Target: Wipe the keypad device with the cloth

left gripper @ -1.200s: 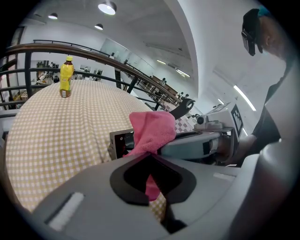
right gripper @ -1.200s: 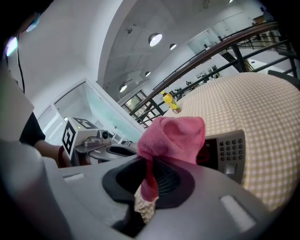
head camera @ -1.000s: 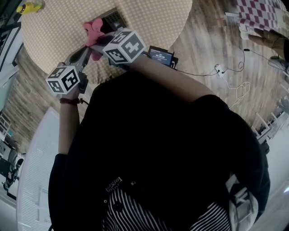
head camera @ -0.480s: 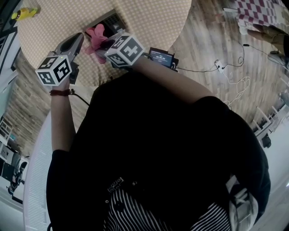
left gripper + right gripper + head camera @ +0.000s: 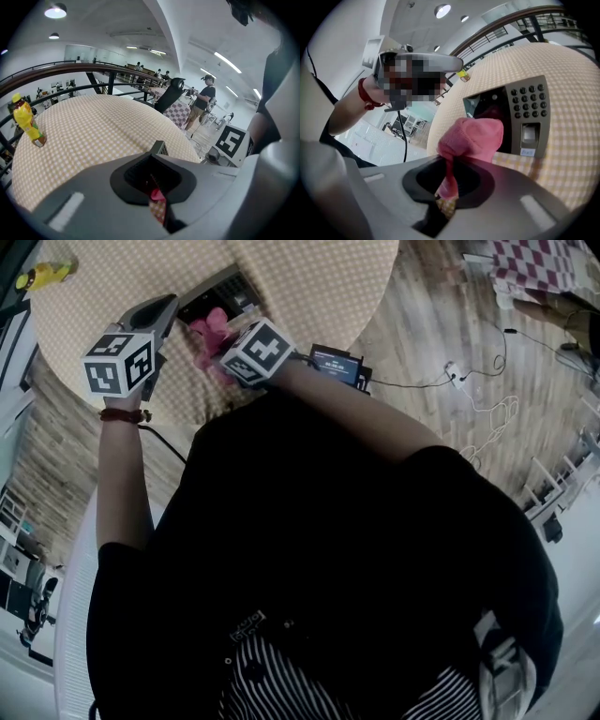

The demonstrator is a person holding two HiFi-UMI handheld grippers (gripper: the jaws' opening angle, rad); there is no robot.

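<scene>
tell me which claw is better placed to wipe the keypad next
Right. The right claw is shut on the pink cloth, which sits right in front of the keypad. The left claw is shut, off to the keypad's side.

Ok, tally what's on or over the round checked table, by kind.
Yellow bottle: 1
Grey keypad device: 1
Pink bunched cloth: 1
Total: 3
</scene>
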